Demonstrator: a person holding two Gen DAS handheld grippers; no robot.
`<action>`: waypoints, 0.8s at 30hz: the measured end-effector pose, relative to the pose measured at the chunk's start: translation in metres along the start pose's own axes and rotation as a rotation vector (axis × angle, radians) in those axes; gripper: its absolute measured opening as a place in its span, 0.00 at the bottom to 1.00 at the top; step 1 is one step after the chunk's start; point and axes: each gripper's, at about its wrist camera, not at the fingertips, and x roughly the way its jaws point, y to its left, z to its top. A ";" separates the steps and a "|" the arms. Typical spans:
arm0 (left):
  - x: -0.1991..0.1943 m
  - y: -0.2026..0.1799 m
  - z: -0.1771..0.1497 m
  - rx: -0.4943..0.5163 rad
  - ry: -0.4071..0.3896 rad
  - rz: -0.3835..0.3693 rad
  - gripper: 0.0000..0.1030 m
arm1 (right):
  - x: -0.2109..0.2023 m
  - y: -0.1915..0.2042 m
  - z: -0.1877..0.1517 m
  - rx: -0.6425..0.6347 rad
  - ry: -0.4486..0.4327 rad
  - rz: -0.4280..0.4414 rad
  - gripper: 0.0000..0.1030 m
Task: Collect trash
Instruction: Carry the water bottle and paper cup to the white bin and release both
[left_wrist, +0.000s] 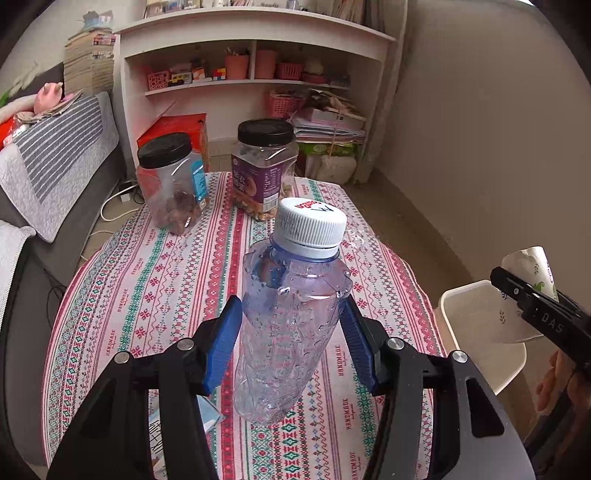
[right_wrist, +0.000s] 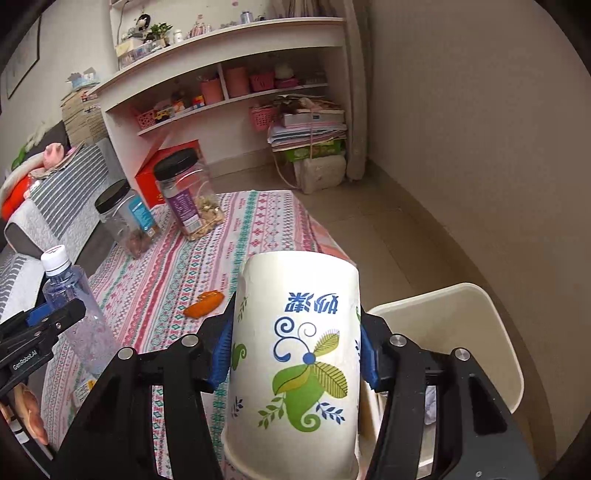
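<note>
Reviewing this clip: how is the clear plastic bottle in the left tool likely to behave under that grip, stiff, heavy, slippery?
The bottle looks nearly empty, so it is probably light for its size. Its thin, crinkled wall suggests it would dent rather than resist the left tool squeezing its sides. Droplets on the plastic may make it somewhat slippery, though the ribbed blue pads likely help.

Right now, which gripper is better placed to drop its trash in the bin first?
Right. The right gripper holds the paper cup beside the bin; the left gripper holds its bottle over the table.
</note>
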 end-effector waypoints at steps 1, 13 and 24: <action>0.001 -0.005 0.000 0.006 0.000 -0.005 0.53 | -0.002 -0.007 0.000 0.011 -0.002 -0.015 0.50; 0.013 -0.091 0.005 0.092 0.006 -0.109 0.53 | -0.028 -0.093 0.001 0.154 -0.042 -0.200 0.81; 0.026 -0.196 0.000 0.196 0.036 -0.237 0.53 | -0.050 -0.160 -0.009 0.189 -0.051 -0.430 0.92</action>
